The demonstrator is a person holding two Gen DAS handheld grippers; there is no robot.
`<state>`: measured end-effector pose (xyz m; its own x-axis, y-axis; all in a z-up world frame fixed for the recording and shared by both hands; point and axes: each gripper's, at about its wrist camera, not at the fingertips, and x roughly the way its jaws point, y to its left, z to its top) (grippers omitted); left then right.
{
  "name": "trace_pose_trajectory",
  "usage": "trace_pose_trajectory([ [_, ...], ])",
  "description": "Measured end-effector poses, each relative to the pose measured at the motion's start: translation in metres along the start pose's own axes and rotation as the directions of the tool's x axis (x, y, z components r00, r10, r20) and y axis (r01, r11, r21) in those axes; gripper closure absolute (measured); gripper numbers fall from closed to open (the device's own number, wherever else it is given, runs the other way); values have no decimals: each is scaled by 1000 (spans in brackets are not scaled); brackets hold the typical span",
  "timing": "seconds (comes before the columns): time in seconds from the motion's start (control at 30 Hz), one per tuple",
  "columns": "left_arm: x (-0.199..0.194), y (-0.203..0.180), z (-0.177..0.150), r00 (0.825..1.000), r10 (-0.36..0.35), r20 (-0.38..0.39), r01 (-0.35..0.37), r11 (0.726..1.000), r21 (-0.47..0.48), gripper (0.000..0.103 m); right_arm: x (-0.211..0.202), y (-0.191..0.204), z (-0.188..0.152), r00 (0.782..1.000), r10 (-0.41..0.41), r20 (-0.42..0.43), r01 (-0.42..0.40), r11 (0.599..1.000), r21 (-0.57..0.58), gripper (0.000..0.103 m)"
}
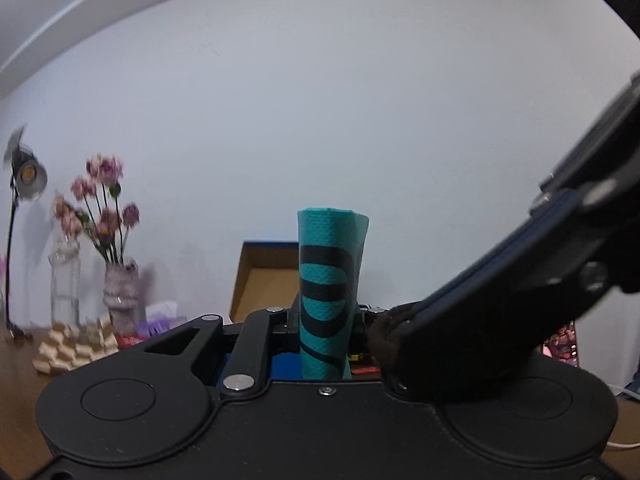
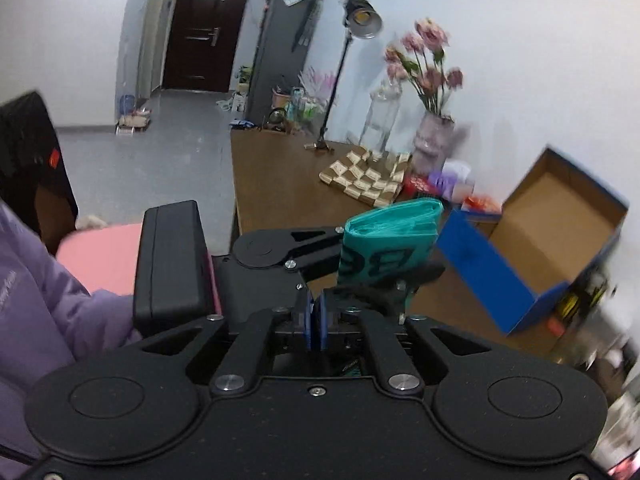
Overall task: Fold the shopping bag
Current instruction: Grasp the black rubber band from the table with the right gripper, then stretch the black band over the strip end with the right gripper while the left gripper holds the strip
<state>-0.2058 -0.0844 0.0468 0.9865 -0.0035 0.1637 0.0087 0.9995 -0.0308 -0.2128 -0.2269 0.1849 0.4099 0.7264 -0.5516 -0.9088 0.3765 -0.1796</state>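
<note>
The shopping bag [image 1: 326, 292] is teal with black letters, folded into a narrow thick bundle. In the left wrist view it stands upright between my left gripper's [image 1: 324, 344] fingers, which are shut on it. In the right wrist view the bag [image 2: 390, 240] shows ahead, held in the left gripper above the table. My right gripper [image 2: 316, 320] has its blue pads pressed together with nothing between them. Its body crosses the right side of the left wrist view [image 1: 520, 280].
A brown table [image 2: 280, 184] holds a blue open cardboard box [image 2: 540, 248], a checkered cloth [image 2: 366, 178], a vase of pink flowers [image 2: 434, 140], a glass bottle [image 2: 384, 116] and a lamp [image 2: 360, 20]. A person in a purple jacket [image 2: 36, 292] is at left.
</note>
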Motion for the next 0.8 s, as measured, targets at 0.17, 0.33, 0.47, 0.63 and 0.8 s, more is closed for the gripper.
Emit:
trace_pose_trajectory([
  [0.17, -1, 0, 1, 1000, 12, 4, -12, 1000, 3, 87, -3, -9, -2, 999, 4, 45, -7, 998, 66, 79],
  [0.33, -4, -5, 1, 1000, 20, 11, -20, 1000, 16, 86, -18, -19, -6, 996, -22, 92, 2, 978, 209, 89],
  [0.47, -12, -21, 1, 992, 84, 99, -98, 984, 152, 86, -6, -31, -15, 999, -13, 36, 1, 950, 314, 96],
  [0.63, -18, -44, -8, 966, 161, 201, -221, 918, 330, 86, -3, -50, -33, 996, 36, 77, -69, 870, 488, 96],
  [0.8, -17, -71, -27, 907, 208, 366, -383, 769, 512, 86, 8, -67, -62, 985, 41, 167, -140, 750, 646, 94],
])
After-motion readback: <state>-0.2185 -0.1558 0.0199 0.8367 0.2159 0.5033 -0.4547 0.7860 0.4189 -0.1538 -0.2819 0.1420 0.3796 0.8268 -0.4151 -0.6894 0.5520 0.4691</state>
